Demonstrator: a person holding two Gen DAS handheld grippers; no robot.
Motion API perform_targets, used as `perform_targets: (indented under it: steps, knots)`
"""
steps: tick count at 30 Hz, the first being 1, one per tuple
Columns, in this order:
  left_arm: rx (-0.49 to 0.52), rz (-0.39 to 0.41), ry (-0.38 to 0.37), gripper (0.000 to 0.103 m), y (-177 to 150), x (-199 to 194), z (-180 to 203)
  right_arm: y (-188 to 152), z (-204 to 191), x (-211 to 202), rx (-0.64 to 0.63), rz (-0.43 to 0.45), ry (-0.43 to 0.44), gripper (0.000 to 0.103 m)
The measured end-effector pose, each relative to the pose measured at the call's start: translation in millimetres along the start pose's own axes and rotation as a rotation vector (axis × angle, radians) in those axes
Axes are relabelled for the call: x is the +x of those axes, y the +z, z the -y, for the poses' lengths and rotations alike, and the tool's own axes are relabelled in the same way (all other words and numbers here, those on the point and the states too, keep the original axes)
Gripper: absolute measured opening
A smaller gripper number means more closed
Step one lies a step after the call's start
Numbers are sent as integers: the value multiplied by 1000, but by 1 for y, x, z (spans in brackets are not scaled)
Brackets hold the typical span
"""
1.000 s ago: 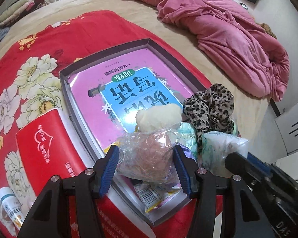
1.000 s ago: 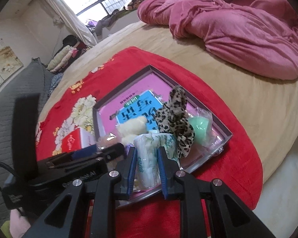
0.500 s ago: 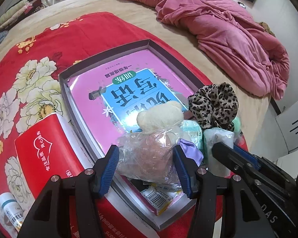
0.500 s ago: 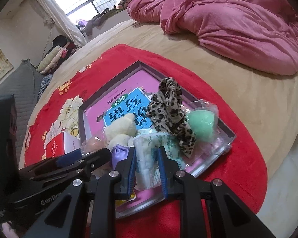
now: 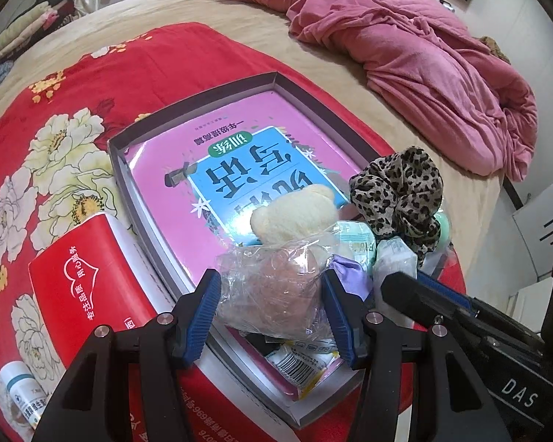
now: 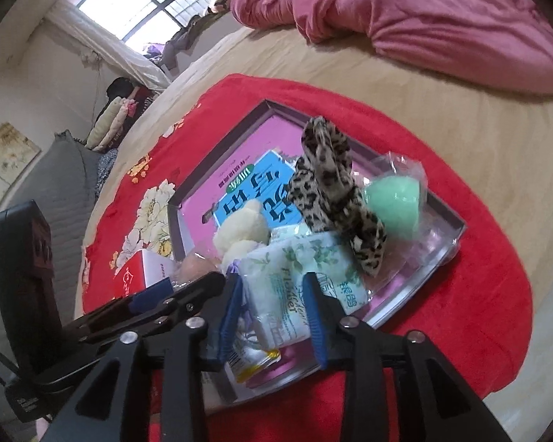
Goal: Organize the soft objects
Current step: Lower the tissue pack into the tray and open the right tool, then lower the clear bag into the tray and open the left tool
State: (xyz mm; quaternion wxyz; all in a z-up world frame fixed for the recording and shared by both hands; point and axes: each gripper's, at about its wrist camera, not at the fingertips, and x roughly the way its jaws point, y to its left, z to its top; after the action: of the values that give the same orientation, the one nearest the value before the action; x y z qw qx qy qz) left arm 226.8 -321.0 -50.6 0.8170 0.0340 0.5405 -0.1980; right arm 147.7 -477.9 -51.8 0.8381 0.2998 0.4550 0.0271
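My left gripper (image 5: 271,307) is about half open and clamped on a clear bag (image 5: 272,291) with something pinkish inside; both blue pads press into its crinkled sides, just above the near end of the tray (image 5: 188,92). My right gripper (image 6: 274,311) has just been opening its jaws, and the tissue pack (image 6: 287,291) stands between them: there is a gap at the left pad, while at the right pad I cannot tell whether it touches. The pack rests at the tray's near edge, over a small barcoded packet (image 6: 252,362). The tray sits on a red flowered cloth (image 5: 103,73) spread over the bed (image 6: 461,121), with a pink book (image 5: 217,162) lying flat in it. Piled at its near end are a cream plush (image 5: 293,213), a leopard scrunchie (image 5: 400,191) leaning on the tissue pack, and a green sponge (image 6: 394,202) in clear wrap beside it. A red box (image 5: 77,280) lies just left of the tray, with a small white bottle (image 5: 22,394) near it. A pink quilt (image 5: 405,48) is heaped at the far side of the bed.
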Motion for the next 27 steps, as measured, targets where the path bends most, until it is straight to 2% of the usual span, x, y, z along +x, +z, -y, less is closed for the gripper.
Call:
perform_targets:
  steps: [27]
  knots:
    - [17, -52, 22, 63, -5, -3, 6, 8, 1, -45, 4, 83, 7, 38]
